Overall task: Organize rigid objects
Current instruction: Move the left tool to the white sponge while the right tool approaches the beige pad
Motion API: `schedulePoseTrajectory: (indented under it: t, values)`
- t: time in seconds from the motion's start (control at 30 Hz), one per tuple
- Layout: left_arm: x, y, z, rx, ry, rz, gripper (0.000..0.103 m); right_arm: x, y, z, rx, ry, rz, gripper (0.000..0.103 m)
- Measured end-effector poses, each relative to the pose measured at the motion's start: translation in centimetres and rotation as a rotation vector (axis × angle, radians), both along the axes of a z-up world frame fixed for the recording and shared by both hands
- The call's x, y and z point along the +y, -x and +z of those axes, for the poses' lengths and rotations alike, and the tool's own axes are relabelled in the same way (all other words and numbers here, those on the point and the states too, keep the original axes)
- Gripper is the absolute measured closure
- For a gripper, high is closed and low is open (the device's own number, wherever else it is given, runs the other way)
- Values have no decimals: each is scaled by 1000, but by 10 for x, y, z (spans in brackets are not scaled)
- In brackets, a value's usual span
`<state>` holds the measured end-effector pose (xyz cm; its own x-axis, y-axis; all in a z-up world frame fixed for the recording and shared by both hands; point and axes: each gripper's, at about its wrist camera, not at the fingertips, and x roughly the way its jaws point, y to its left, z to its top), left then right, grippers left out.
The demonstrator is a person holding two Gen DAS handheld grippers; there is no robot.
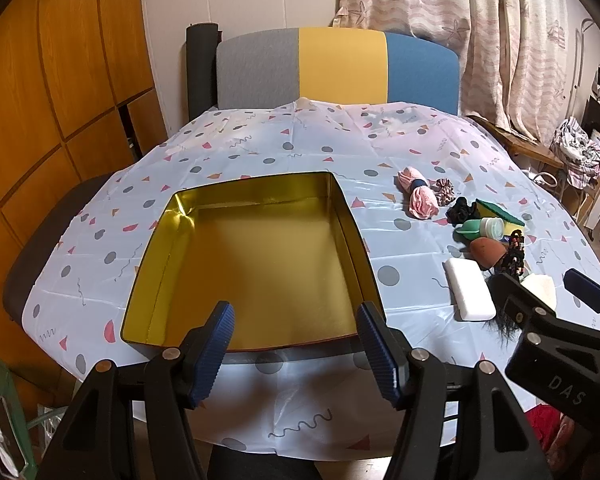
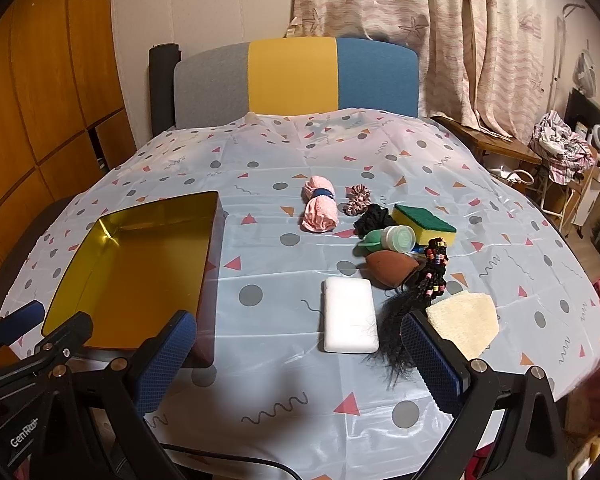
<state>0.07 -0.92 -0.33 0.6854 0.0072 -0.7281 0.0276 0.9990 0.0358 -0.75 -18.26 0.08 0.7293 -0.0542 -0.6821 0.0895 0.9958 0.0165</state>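
Observation:
An empty gold tin box (image 1: 256, 264) sits on the table's left half; it also shows in the right wrist view (image 2: 132, 268). My left gripper (image 1: 296, 332) is open and empty over the box's near rim. My right gripper (image 2: 300, 344) is open and empty, just short of a white rectangular case (image 2: 350, 320), also seen in the left wrist view (image 1: 470, 294). Behind the case lie a brown egg-shaped sponge (image 2: 392, 266), a green-capped bottle (image 2: 392, 238), and a green-yellow scrub sponge (image 2: 424, 222).
Soft things lie among them: a pink rolled cloth (image 2: 319, 210), a pink scrunchie (image 2: 356, 199), a black scrunchie (image 2: 374, 218), a beaded black hairpiece (image 2: 416, 304) and a cream loofah pad (image 2: 462, 326). A tricolour chair (image 2: 296, 80) stands behind the table.

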Motion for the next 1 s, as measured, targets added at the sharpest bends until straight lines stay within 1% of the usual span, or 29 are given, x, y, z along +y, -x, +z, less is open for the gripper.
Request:
schedulePoseTrajectory:
  t: [0.23,0.4,0.53,0.63,0.7,0.8,0.93,1.0]
  values:
    - [-7,-5,-3,18,34,-43,39,-16,0,0,0,-8,-37,0]
    - [-20,-8,-5,29,25,-84,39,-35,-1,-4,7,-17,-77,0]
    - [-34,-11,-7,40,-2,-126,39,-55,-2,-10,19,-20,-107,0]
    - [-43,-14,-10,50,11,-175,39,-77,-2,-17,36,-30,-147,0]
    - [-50,-17,-11,60,36,-216,39,-95,-1,-23,44,-32,-174,0]
    - [-64,-21,-13,64,50,-272,39,-119,1,-32,57,-17,-207,0]
    - [-84,-24,-15,63,54,-350,39,-155,7,-52,84,-7,-258,0]
    - [-95,-28,-20,82,54,-389,39,-177,11,-66,99,-9,-285,0]
